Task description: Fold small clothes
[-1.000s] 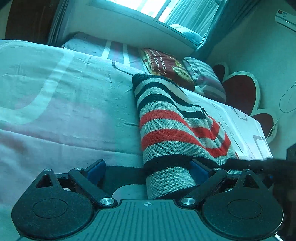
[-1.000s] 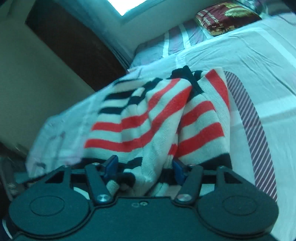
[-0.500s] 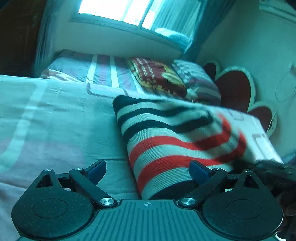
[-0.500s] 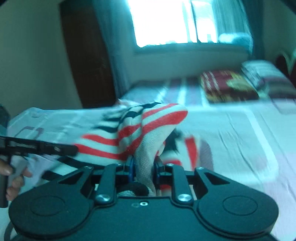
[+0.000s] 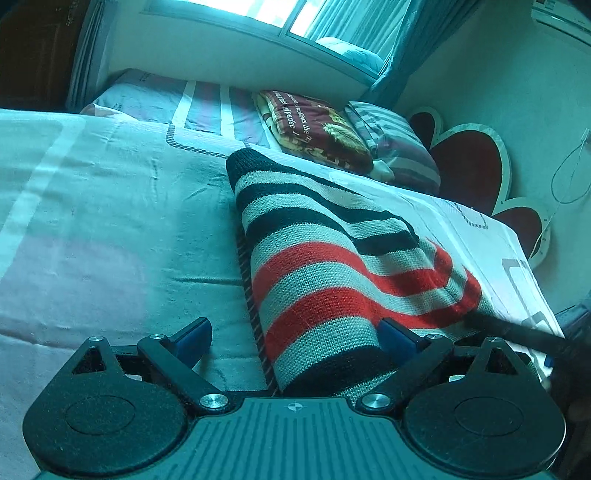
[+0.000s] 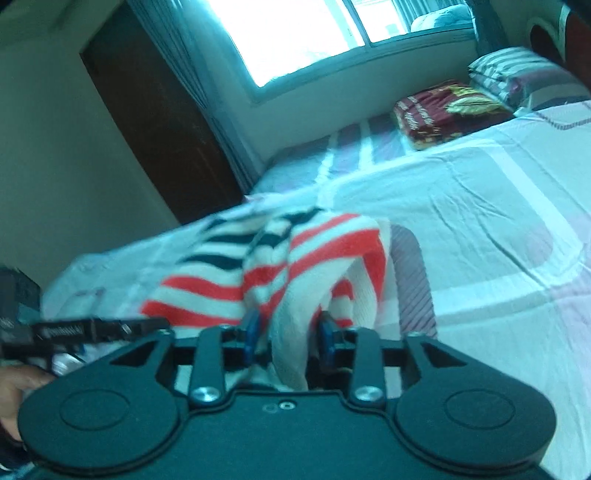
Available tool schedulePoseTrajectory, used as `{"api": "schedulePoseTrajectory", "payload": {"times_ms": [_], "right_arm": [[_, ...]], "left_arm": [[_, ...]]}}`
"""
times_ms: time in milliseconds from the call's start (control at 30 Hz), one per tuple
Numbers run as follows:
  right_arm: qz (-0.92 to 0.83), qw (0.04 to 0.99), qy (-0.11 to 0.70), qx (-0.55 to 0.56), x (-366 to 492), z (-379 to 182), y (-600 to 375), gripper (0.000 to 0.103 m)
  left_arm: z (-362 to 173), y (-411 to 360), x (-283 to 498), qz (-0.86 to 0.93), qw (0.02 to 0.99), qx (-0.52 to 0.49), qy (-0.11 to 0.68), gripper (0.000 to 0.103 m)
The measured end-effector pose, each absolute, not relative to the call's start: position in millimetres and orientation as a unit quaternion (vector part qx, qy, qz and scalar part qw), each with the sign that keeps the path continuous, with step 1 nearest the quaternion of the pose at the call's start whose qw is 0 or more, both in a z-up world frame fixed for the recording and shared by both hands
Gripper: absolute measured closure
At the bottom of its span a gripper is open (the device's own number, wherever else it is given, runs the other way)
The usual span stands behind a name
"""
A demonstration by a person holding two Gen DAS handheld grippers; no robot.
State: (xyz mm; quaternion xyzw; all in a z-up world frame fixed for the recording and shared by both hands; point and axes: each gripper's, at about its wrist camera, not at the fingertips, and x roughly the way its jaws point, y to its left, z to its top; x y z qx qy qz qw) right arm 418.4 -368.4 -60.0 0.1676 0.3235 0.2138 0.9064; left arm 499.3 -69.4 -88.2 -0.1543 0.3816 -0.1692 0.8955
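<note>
Right tongs: the right gripper [image 6: 288,332] points down along the bed; its blue pads have just been opening and stand a little apart, with a fold of the knit between them, but blur hides whether they press on it.
Left tongs: the left gripper [image 5: 295,336] tilts downward over the mattress, its jaws spread wide; its right blue pad [image 5: 393,334] lies against the knit's edge, the left pad over bare sheet, nothing clamped.
Hand: the fingers of a hand [image 6: 20,384] show at the left edge of the right wrist view, just under a black bar of the left gripper.
Garment: the red, black and cream striped knitted sweater [image 5: 332,266] lies partly folded on the pale pink and white bedsheet [image 5: 110,229], near its edge.
Beyond: a dark red printed folded blanket [image 5: 317,129] and a striped pillow [image 5: 395,144] lie at the head of the bed, below the window [image 6: 295,33].
</note>
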Motion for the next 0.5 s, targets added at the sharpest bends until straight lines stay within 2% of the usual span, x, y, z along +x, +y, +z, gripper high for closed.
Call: {"api": "schedulePoseTrajectory", "payload": {"times_ms": [33,67,100,167,233,267,333,433,500], "right_arm": [[0.231,0.904,0.313,0.175,422,-59,-373,0.045],[0.232,0.907,0.304,0.177,428,-59,-377,0.039],[0.228,0.906,0.305,0.183,435,-60,-382,0.041],[0.221,0.897,0.311,0.222,452,-65,-393,0.055],[0.221,0.886,0.322,0.248,468,-70,-399,0.065],[0.218,0.888,0.322,0.245,472,-71,-398,0.079],[0.208,0.909,0.306,0.19,471,-64,-390,0.093],[0.189,0.937,0.274,0.105,464,-55,-377,0.094],[0.175,0.935,0.288,0.107,470,-65,-380,0.094]], "left_arm": [[-88,-69,500,-0.17,0.896,-0.154,0.381,0.007],[-86,-70,500,-0.172,0.897,-0.149,0.378,0.007],[-83,-71,501,-0.171,0.901,-0.142,0.373,0.007],[-79,-72,507,-0.165,0.905,-0.136,0.368,0.007],[-79,-77,515,-0.166,0.902,-0.13,0.376,0.007],[-80,-79,518,-0.168,0.901,-0.127,0.378,0.007],[-77,-82,523,-0.167,0.901,-0.121,0.381,0.007],[-76,-89,530,-0.167,0.904,-0.105,0.378,0.007],[-78,-95,537,-0.172,0.899,-0.098,0.392,0.007]]}}
